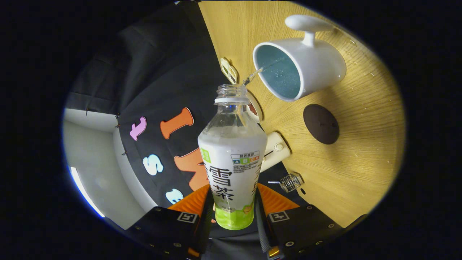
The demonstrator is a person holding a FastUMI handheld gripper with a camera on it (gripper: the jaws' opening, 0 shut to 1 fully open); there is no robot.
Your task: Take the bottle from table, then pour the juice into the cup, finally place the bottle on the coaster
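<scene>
My gripper (232, 211) is shut on the lower body of a clear plastic bottle (232, 159) with a white and green label. The bottle has no cap and is tipped over sideways toward the table. A thin stream of liquid (252, 76) runs from its mouth into a white cup (299, 61) with a blue inside and a handle, which stands on the wooden table (361, 144) just beyond the bottle's mouth. A dark round coaster (321, 124) lies on the table beside the cup, nearer to my fingers.
A cream plastic device (276, 150) sits at the table's edge behind the bottle. A small metal clip (290, 181) and two oval tags (229, 70) also lie along that edge. The booth's black cloth wall hangs behind the table.
</scene>
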